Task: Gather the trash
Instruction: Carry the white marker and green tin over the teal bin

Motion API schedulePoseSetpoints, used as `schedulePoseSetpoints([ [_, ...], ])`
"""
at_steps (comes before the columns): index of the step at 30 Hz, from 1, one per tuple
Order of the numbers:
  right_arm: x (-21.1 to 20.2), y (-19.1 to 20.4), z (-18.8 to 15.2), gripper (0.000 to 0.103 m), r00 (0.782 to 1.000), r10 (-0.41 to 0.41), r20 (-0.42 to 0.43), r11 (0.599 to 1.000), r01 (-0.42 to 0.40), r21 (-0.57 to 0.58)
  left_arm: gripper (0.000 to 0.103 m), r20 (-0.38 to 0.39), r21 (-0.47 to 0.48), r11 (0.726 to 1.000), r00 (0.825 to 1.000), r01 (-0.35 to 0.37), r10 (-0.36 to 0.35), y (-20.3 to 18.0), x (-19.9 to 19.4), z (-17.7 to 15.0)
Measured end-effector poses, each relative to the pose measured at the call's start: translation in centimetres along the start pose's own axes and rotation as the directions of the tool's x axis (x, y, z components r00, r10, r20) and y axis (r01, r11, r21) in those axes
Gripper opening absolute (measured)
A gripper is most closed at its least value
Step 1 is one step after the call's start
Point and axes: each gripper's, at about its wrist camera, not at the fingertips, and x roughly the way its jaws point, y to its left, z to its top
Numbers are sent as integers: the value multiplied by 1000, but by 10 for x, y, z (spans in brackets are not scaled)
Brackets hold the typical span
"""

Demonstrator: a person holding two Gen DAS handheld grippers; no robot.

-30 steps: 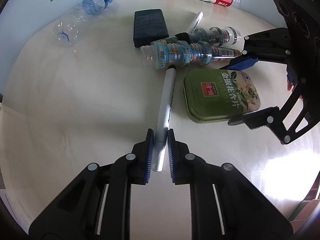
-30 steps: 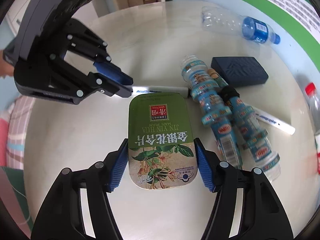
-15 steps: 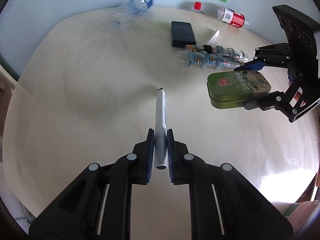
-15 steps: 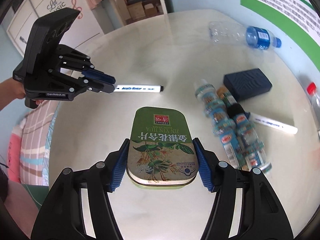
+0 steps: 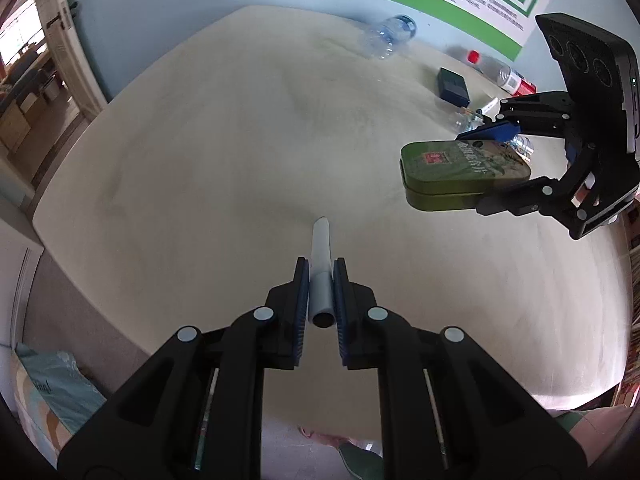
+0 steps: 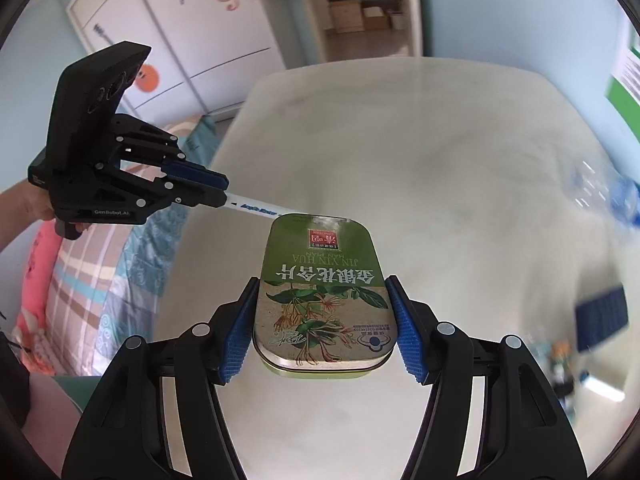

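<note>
Beige round table point(image 5: 200, 168) lies below both tools: left gripper point(image 5: 321, 280) is clamped on a white marker point(image 5: 321, 264), right gripper point(image 6: 320, 320) squeezes a green tin point(image 6: 320, 292) by its long sides, both lifted clear. Carry them level w/ firm grip to the bin (not visible anywhere). Far-right bottles point(image 5: 390, 34) are blurred, tin partly hides the marker tip.

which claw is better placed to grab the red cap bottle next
Neither yet: the left claw is shut on the marker and the right claw on the green tin. Once emptied, probably the right, since in the left wrist view it sits nearer the red-capped bottle.
</note>
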Motion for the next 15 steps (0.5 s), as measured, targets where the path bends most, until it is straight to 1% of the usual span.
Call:
schedulePoseSetpoints([
  [4, 23, 49, 36, 62, 999, 40, -7, 997, -41, -72, 11, 27, -77, 997, 999, -19, 21, 42, -36, -41],
  [8, 56, 110, 79, 62, 994, 106, -27, 981, -109, -162, 11, 44, -160, 986, 997, -53, 61, 87, -75, -89],
  [12, 94, 180, 119, 62, 981, 184, -67, 945, -195, -262, 11, 34, -256, 961, 993, -101, 113, 133, -110, -151],
  [15, 129, 228, 140, 62, 966, 235, -109, 914, -258, -314, 11, -2, -332, 932, 989, -143, 151, 163, -123, -202],
])
